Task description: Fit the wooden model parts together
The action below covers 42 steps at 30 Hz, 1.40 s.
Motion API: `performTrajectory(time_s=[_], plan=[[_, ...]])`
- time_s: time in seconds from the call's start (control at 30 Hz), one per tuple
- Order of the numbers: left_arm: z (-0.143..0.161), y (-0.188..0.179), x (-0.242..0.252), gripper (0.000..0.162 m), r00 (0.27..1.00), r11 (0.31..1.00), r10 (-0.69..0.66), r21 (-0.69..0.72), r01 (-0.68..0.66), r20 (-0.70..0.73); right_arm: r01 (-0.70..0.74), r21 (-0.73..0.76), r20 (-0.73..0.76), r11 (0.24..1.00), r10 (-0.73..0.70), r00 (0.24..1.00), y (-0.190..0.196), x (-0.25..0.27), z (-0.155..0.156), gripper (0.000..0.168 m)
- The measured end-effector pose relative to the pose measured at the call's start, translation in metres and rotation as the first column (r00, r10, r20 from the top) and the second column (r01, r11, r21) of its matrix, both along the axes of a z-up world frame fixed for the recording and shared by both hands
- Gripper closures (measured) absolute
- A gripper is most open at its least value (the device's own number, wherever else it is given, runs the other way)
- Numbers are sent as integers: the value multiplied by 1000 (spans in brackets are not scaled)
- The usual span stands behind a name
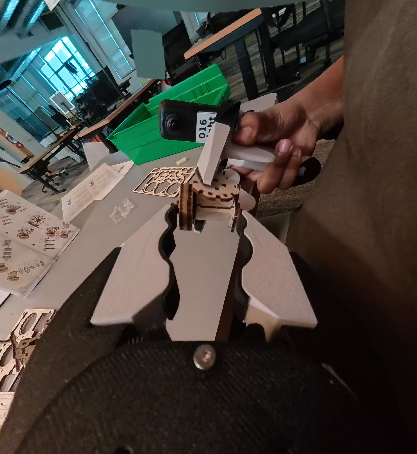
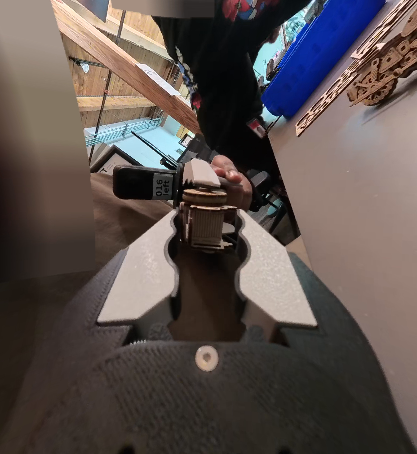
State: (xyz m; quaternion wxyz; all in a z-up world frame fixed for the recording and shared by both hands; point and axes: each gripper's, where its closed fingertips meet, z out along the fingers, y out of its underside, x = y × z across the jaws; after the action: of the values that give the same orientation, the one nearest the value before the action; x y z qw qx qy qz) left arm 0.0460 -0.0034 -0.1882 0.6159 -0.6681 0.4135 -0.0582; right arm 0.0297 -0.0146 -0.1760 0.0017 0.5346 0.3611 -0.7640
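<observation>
Evidently the wooden model assembly [image 1: 208, 208] is light, thin laser-cut plywood: stiff, but judged fragile at tabs and slots, so best gripped across solid side plates. It is held in the air above the surface [image 1: 99, 221], clamped at both sides between the tips of the left tool [image 1: 206, 221]. The right tool [image 2: 207, 228] also closes narrowly on the ribbed body [image 2: 206, 227] from the far side. Punched part sheets [image 1: 163, 183] and a green bin [image 1: 168, 125] lie beyond.
</observation>
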Motion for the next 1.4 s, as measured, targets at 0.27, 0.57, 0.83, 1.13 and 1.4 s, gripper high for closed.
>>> performTrajectory(time_s=[0.27, 0.57, 0.83, 1.13, 1.4], plan=[[-3, 2, -1, 116, 1000, 1000, 23, -2, -23, -17, 10, -13, 18, 1000, -10, 1000, 2, -2, -4, 128], [-3, 7, -6, 116, 998, 998, 60, 2, -60, -20, 52, 54, 10, 997, -52, 999, 8, -3, 0, 137], [6, 4, -3, 116, 998, 995, 52, 86, -48, -44, 55, 86, 26, 995, -58, 998, 9, -4, -3, 111], [12, -4, 3, 115, 999, 987, 11, 161, -3, -43, 10, 130, -32, 991, -6, 999, 0, 2, 9, 120], [17, -4, 8, 115, 999, 978, 7, 209, 2, -42, 33, 195, -59, 980, -22, 998, 0, 6, 15, 120]])
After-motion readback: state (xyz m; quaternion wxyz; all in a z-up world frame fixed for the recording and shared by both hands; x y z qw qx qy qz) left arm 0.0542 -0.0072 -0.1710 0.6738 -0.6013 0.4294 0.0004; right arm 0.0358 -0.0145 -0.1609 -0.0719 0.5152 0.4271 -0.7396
